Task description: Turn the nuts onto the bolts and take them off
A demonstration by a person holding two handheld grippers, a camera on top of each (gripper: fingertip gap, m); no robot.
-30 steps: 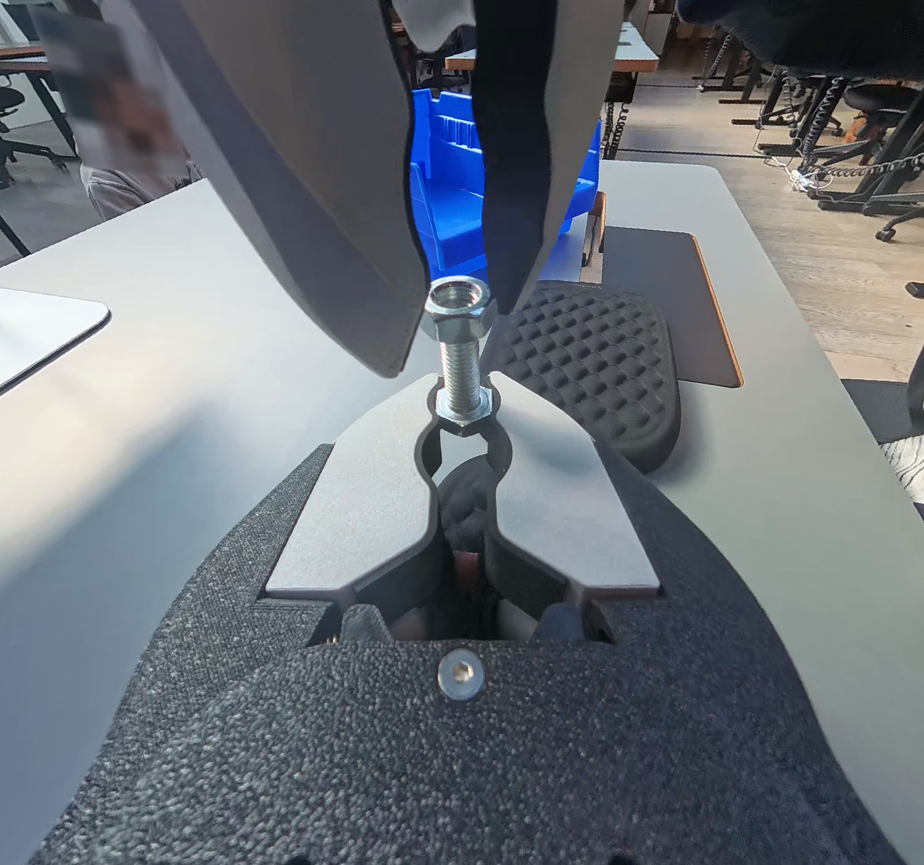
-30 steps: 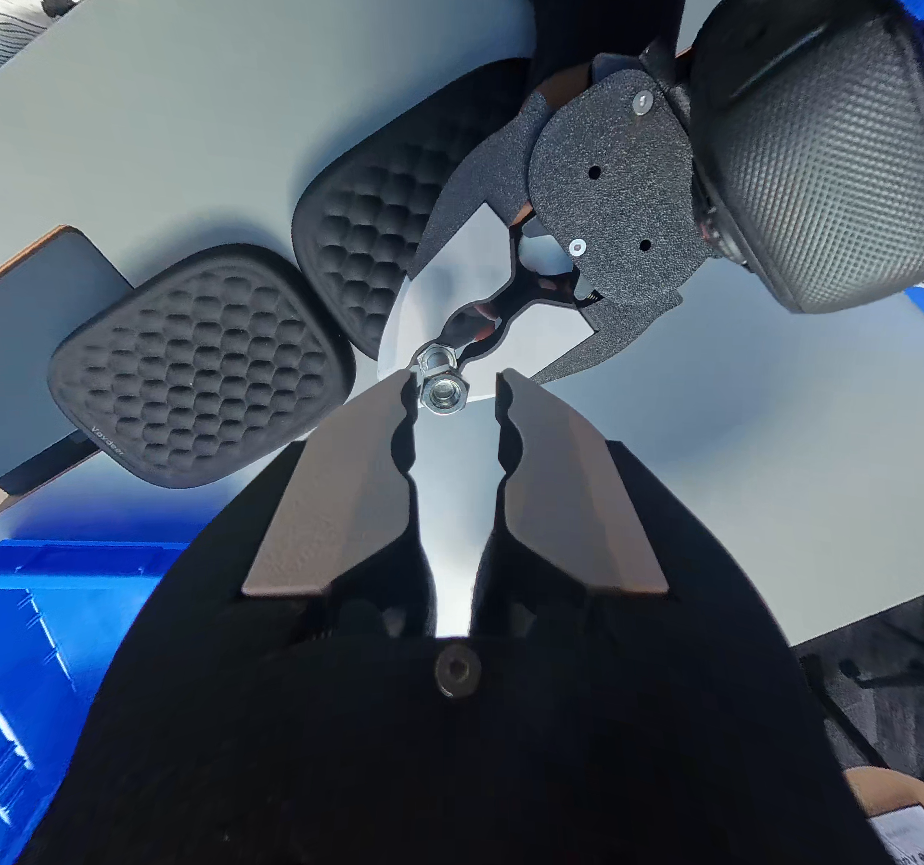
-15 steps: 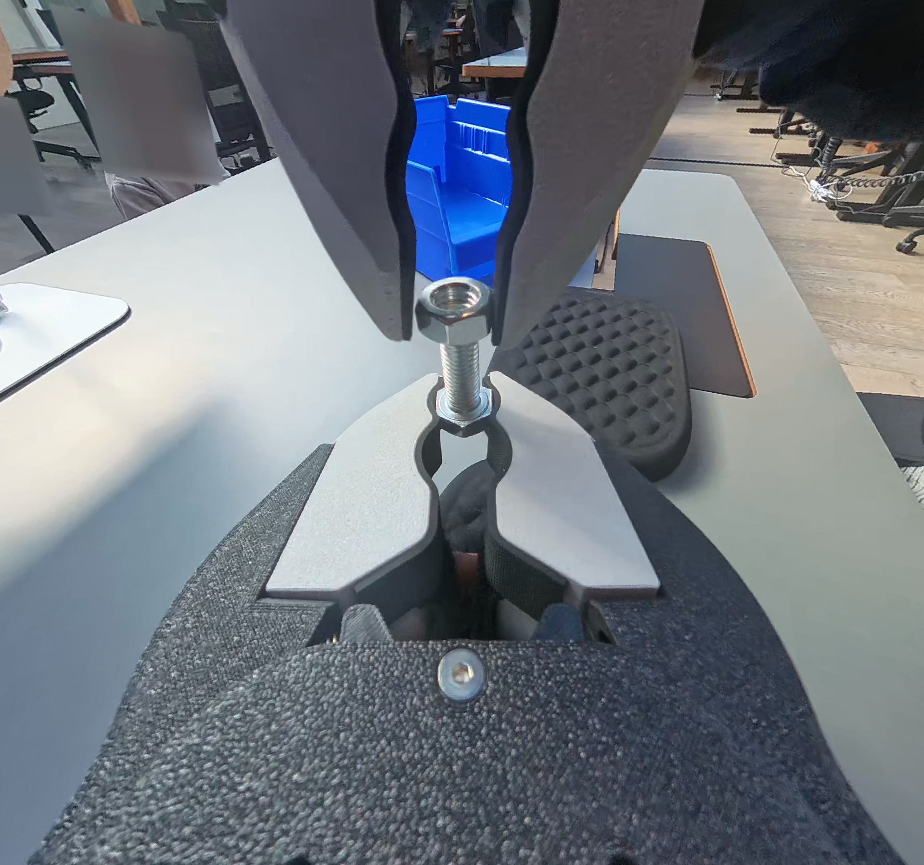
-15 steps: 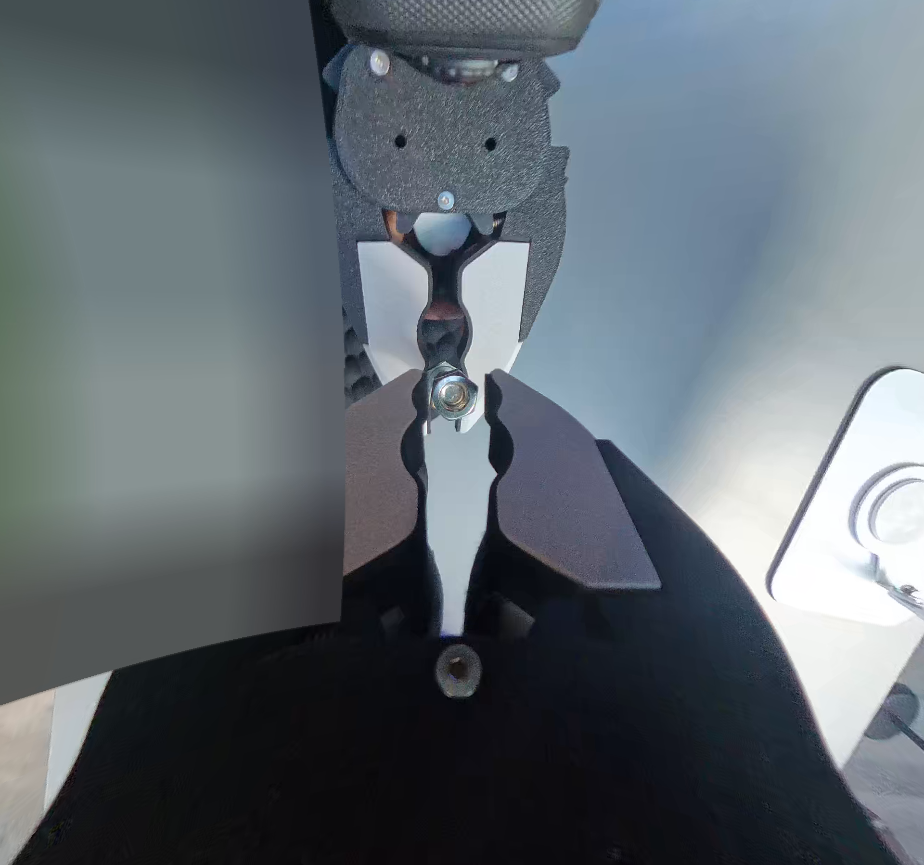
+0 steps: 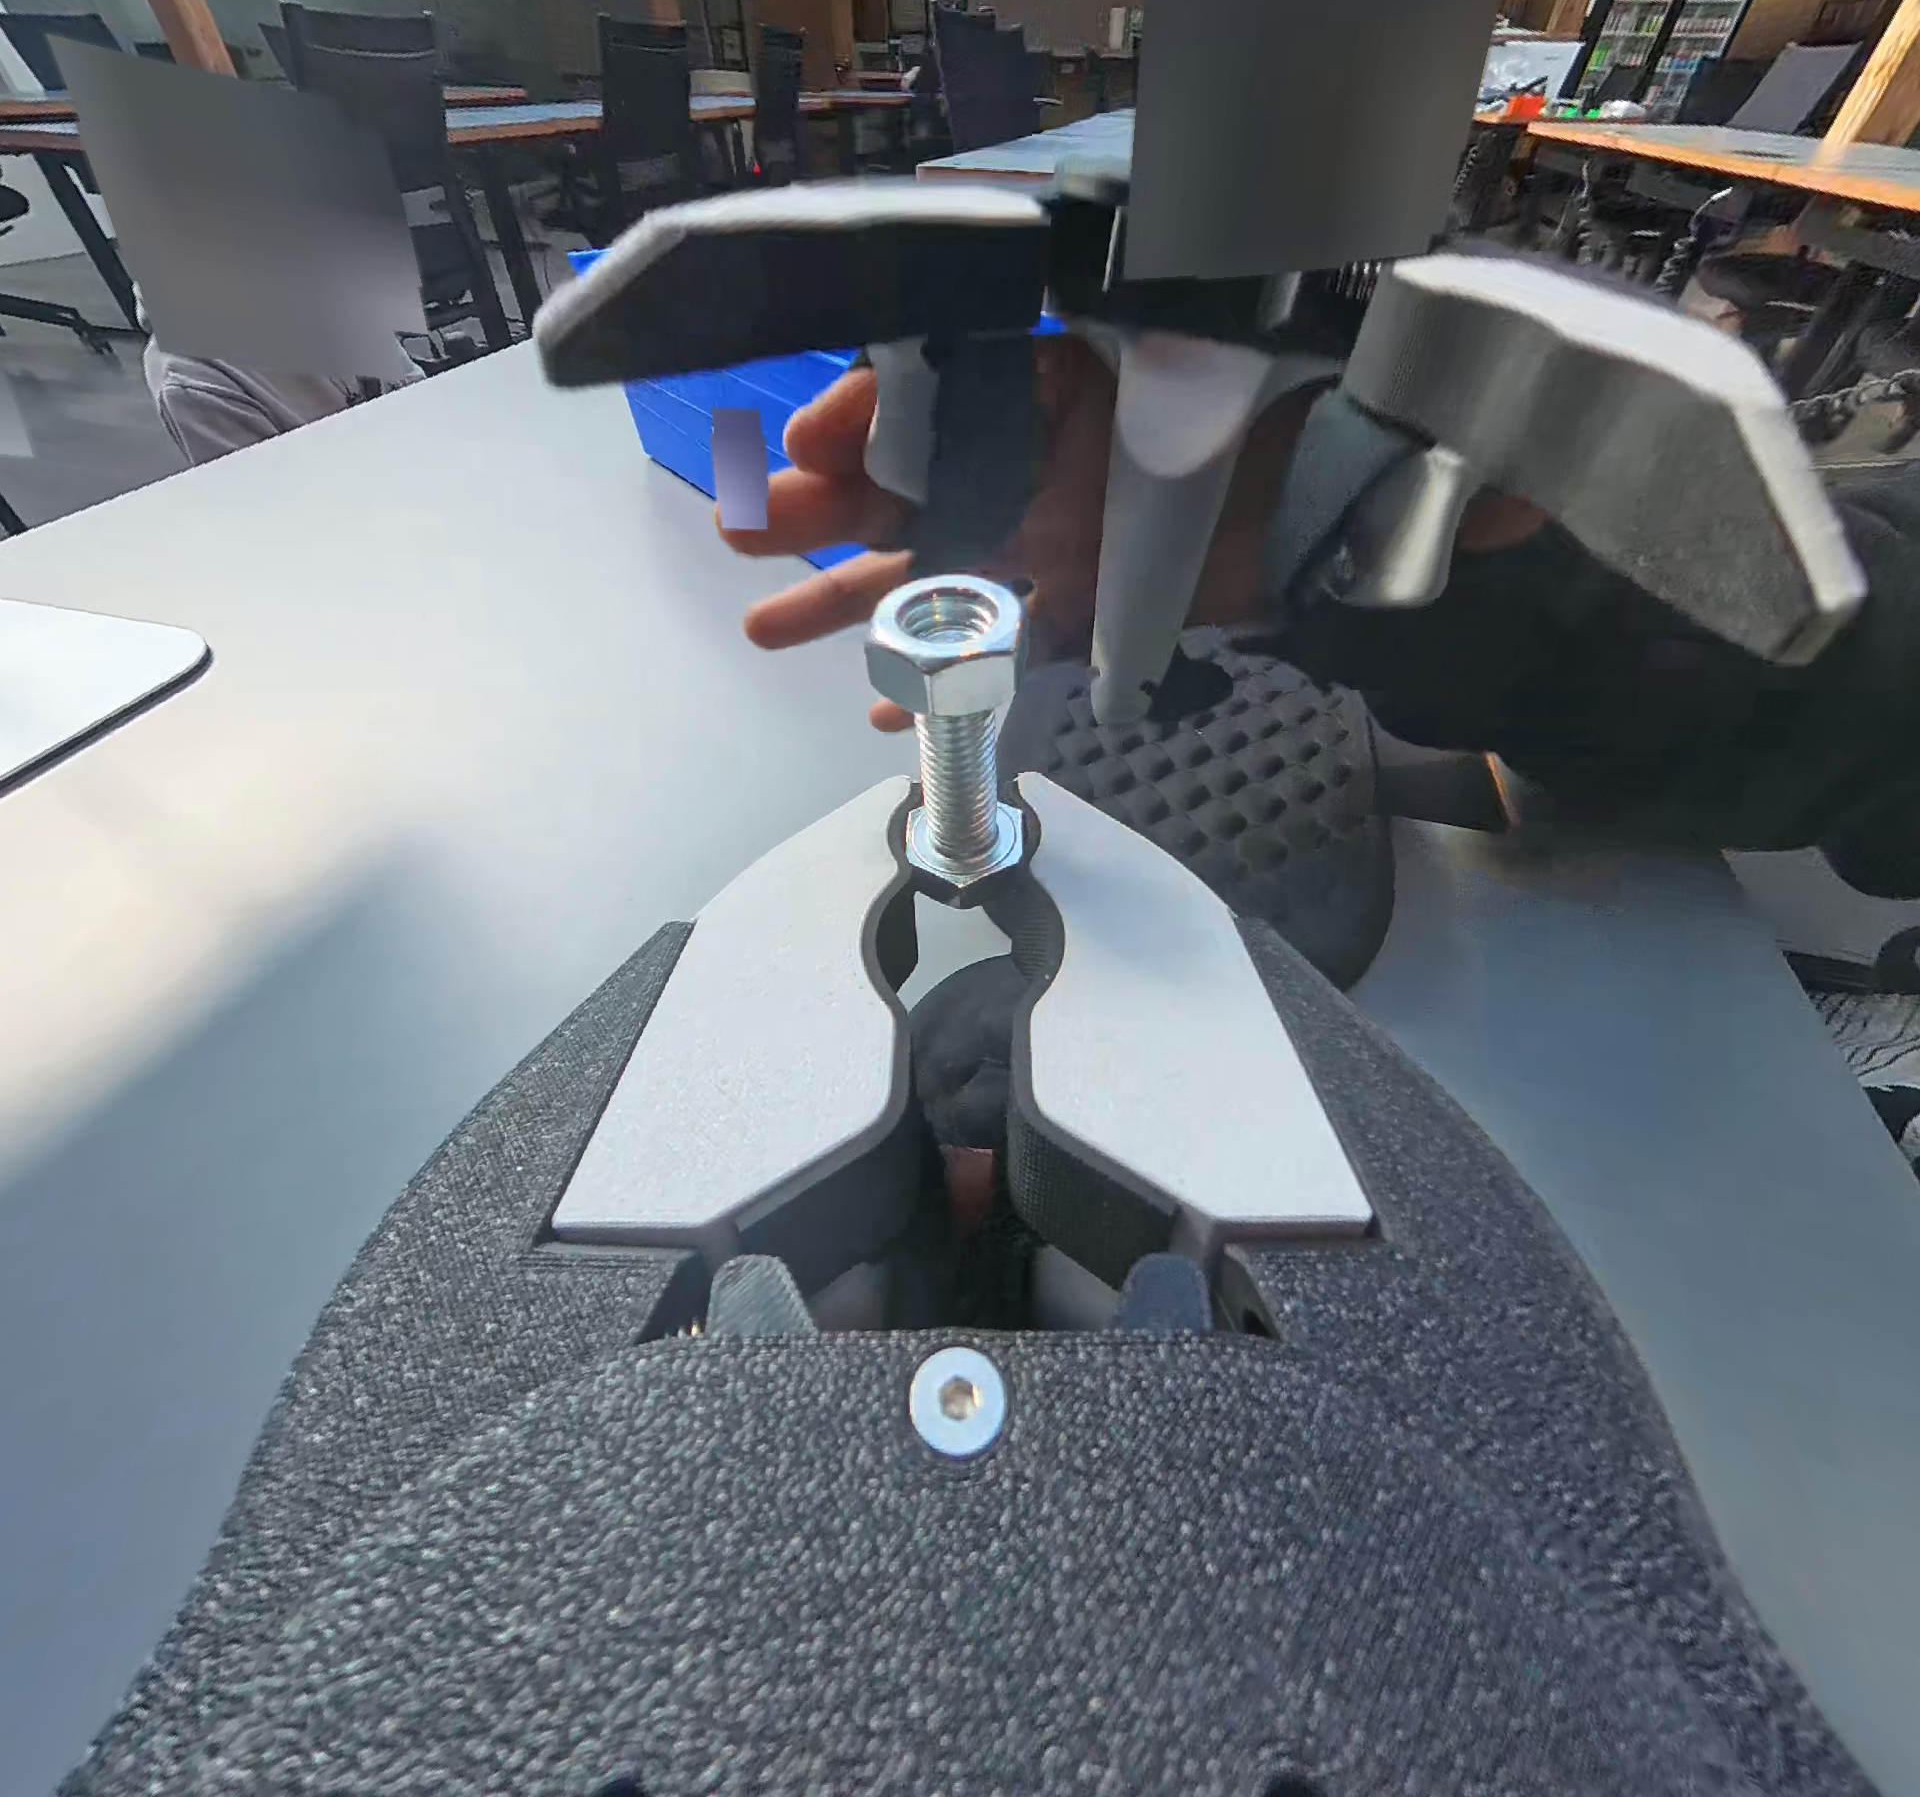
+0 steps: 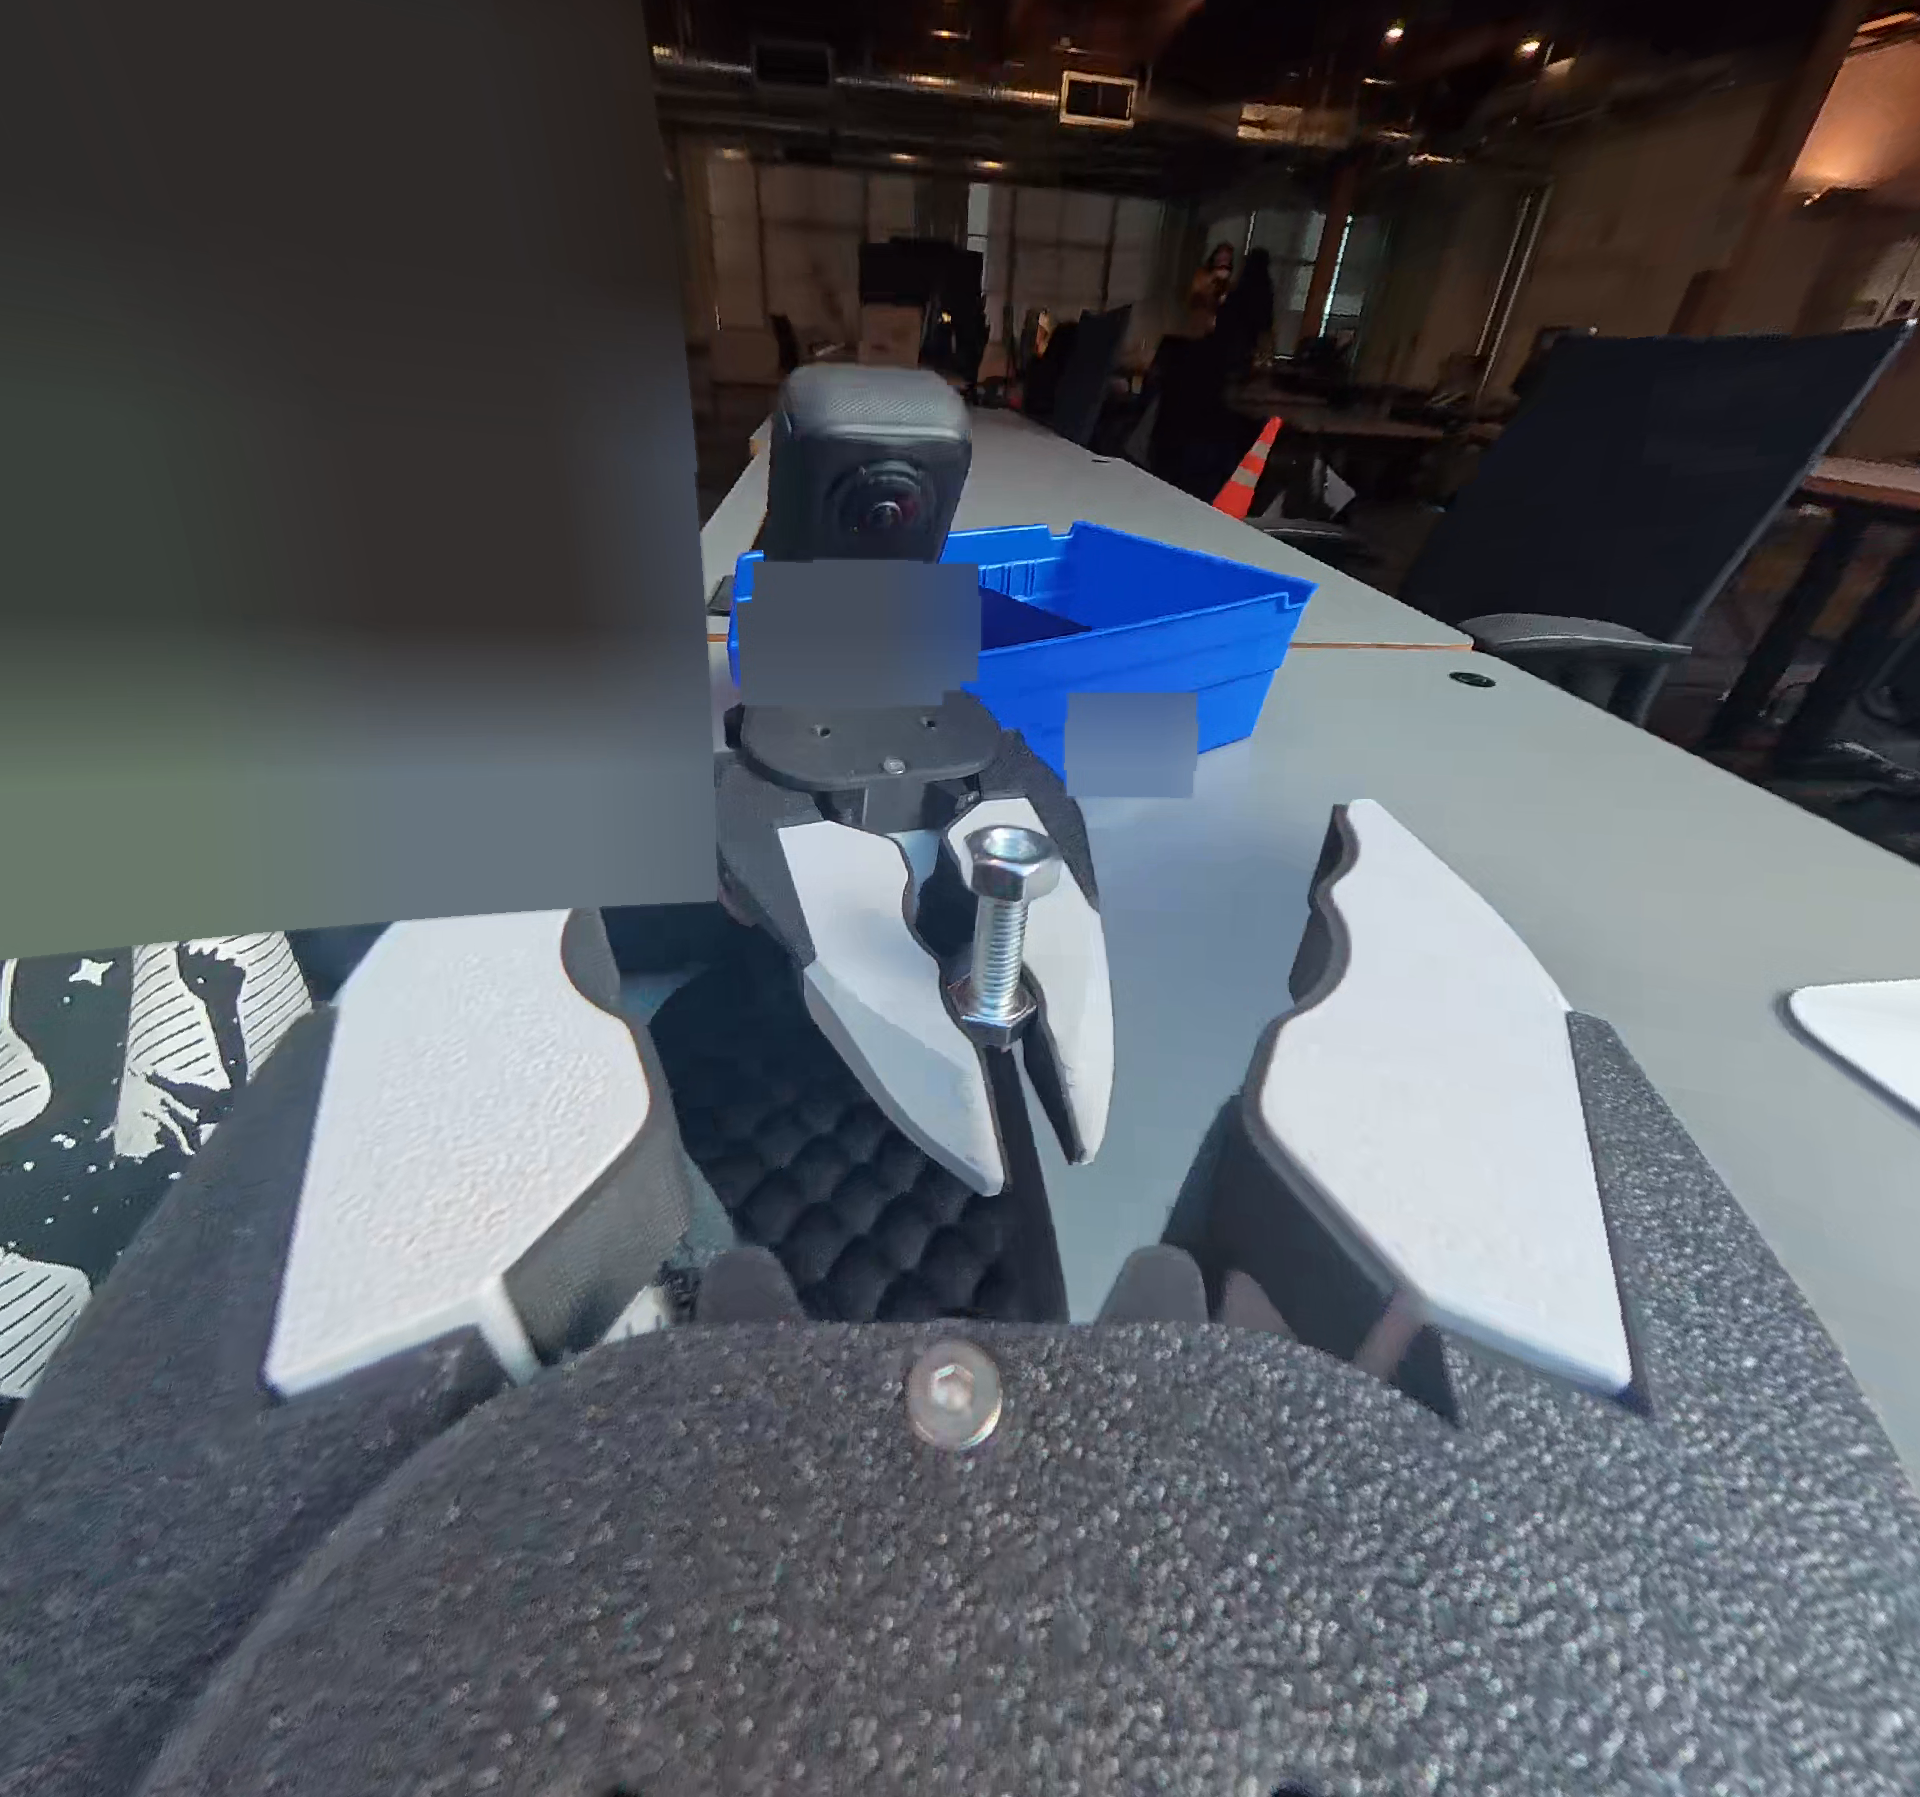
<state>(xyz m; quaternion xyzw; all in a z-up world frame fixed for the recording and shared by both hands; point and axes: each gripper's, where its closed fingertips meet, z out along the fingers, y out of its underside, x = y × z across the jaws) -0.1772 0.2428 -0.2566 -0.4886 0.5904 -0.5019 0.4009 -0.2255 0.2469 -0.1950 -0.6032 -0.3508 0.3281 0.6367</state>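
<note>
Left wrist view: left gripper (image 5: 964, 838) clamped on the hex head of a shiny threaded steel bolt (image 5: 954, 779) standing upright, a hex nut (image 5: 945, 644) at its top end; beyond, blurred, the right gripper (image 5: 1195, 376) spread wide above a dimpled black foam pad (image 5: 1236, 791) on the smooth grey bench (image 5: 416, 667). Right wrist view: right gripper (image 6: 961, 1009) wide apart and empty, bolt (image 6: 997, 947) tilted between the far fingers, blue plastic bin (image 6: 1143, 646) behind, left side masked.

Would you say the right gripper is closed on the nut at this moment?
No, the right gripper is wide open, its fingers well clear of the nut atop the bolt held by the left gripper.
</note>
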